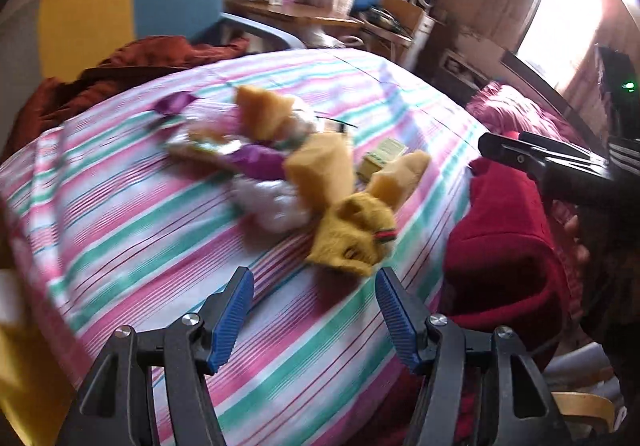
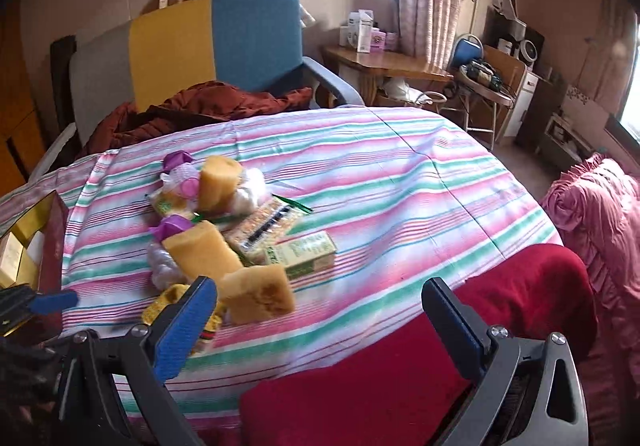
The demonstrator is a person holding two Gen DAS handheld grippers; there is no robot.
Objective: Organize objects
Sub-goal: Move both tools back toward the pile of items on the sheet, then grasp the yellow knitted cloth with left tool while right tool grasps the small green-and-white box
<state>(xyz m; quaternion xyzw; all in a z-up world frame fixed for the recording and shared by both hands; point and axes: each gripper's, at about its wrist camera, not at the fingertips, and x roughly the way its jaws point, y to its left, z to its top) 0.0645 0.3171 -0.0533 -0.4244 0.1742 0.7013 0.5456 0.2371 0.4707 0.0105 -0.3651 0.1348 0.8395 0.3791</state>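
Observation:
A heap of small goods lies on the striped bedspread (image 2: 400, 182). It holds three yellow sponges (image 2: 256, 294), a green carton (image 2: 308, 254), a printed packet (image 2: 264, 226), clear bags with purple caps (image 2: 176, 226) and a yellow knitted piece (image 1: 352, 238). My left gripper (image 1: 316, 286) is open just short of the knitted piece, with only bedspread between its blue pads. My right gripper (image 2: 320, 306) stands open wide over the bed's near edge and a red cloth (image 2: 400, 366), to the right of the nearest sponge. Its dark fingers (image 1: 516, 156) show at the right of the left wrist view.
An open gold and red box (image 2: 36, 246) sits at the left edge of the bed. A rust-red blanket (image 2: 208, 106) and a colour-block chair (image 2: 240, 42) stand behind the bed. A pink quilt (image 2: 592, 214) lies at the right, and a wooden desk (image 2: 384, 66) is by the window.

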